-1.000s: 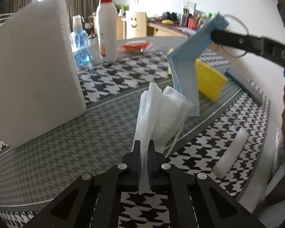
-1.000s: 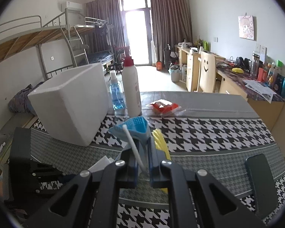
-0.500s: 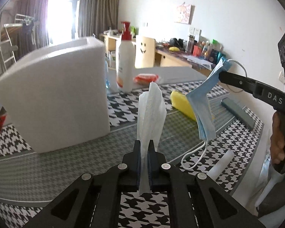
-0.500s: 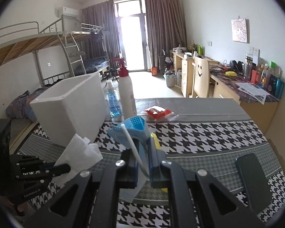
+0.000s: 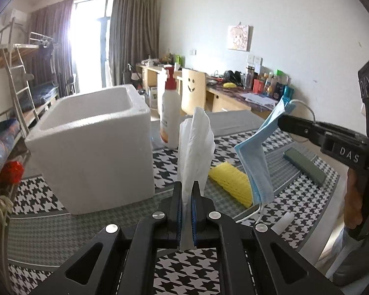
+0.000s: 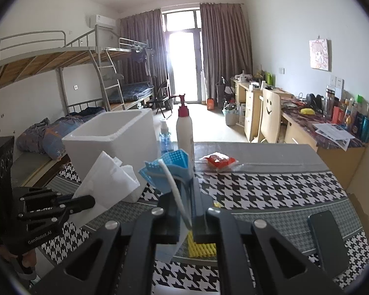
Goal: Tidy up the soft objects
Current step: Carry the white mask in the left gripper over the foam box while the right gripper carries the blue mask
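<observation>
Both hands have risen from the counter (image 5: 49, 223) with their loads. In the left wrist view the white foam box (image 5: 91, 147), earlier a tall wall at the left edge, now shows its open top at centre left. The left claw (image 5: 187, 191), at bottom centre, is pinched tight on a white tissue (image 5: 196, 147) that stands up from it, just in front of the box. The right claw (image 6: 186, 191) is closed on a blue face mask (image 6: 172, 169); in the left view the mask hangs from it at centre right, clear of the cloth with only an ear loop trailing low. My reading is that both soft things are ready to drop in the box, whose opening faces up just beyond them.

The yellow sponge (image 5: 230, 179) lies untouched on the counter at centre, and a small white foam stick (image 5: 281, 222) lies at lower right.

The counter wears a black-and-white houndstooth cloth with grey bands. On it stand a pump bottle (image 6: 184, 132) and a small blue bottle (image 6: 165, 136) beside the box, with a red packet (image 6: 219, 161) at centre and a dark phone (image 6: 327, 238) at lower right.

Beyond are a bunk bed at upper left, curtains around a bright door, and a cluttered desk along the right wall.
</observation>
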A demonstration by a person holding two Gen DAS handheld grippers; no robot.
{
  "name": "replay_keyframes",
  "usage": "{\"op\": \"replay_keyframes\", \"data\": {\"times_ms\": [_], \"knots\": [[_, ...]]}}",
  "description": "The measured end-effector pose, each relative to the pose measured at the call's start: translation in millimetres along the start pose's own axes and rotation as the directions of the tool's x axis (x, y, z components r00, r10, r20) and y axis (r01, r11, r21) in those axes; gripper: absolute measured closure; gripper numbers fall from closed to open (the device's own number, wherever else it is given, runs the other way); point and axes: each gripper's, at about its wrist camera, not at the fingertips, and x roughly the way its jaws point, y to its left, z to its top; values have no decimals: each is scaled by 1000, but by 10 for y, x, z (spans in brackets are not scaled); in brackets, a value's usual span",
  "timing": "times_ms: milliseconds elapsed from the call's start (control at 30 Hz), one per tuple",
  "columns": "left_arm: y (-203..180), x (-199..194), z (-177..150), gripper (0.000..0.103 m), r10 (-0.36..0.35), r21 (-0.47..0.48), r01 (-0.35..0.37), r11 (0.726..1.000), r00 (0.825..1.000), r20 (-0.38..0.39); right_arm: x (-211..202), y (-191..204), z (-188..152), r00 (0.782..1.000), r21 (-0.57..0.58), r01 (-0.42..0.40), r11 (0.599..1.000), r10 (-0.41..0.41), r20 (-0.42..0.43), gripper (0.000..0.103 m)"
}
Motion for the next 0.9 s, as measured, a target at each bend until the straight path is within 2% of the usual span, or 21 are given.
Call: {"op": "replay_keyframes", "data": {"times_ms": [367, 900], "knots": [[-30, -141, 176, 97, 27, 8, -28, 1000, 999, 47, -71, 65, 145, 1000, -16, -4, 1000, 5, 26, 94], [7, -143, 408, 97, 39, 18, -41, 999, 996, 86, -60, 50, 326, 999, -24, -3, 1000, 4, 39, 94]]}}
